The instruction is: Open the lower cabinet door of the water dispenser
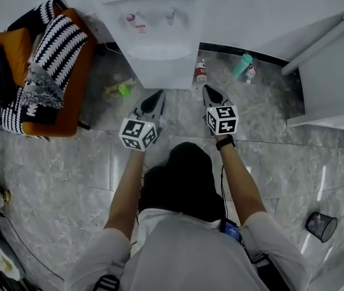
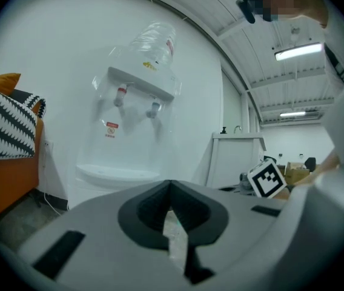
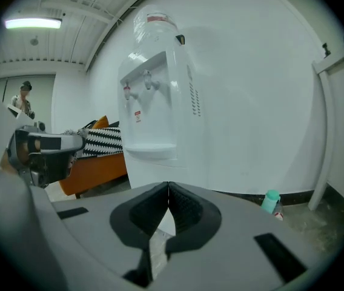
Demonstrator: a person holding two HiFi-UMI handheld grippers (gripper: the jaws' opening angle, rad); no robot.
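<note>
A white water dispenser (image 1: 157, 35) stands against the wall, with two taps and a drip tray; its lower front (image 1: 160, 74) faces me. In the left gripper view the dispenser (image 2: 132, 126) fills the middle; in the right gripper view the dispenser (image 3: 157, 120) stands left of centre. My left gripper (image 1: 155, 96) hovers low in front of the cabinet, jaws shut and empty. My right gripper (image 1: 210, 91) hangs to the dispenser's right front corner, also shut with nothing held. In their own views the left gripper (image 2: 171, 183) and the right gripper (image 3: 168, 187) each show tips touching.
An orange chair (image 1: 51, 83) with striped cushions stands left of the dispenser. Bottles (image 1: 200, 70) and a teal-capped bottle (image 1: 242, 65) sit on the floor by the wall at right. A white cabinet (image 1: 335, 77) stands further right. A small green thing (image 1: 123, 90) lies at the left.
</note>
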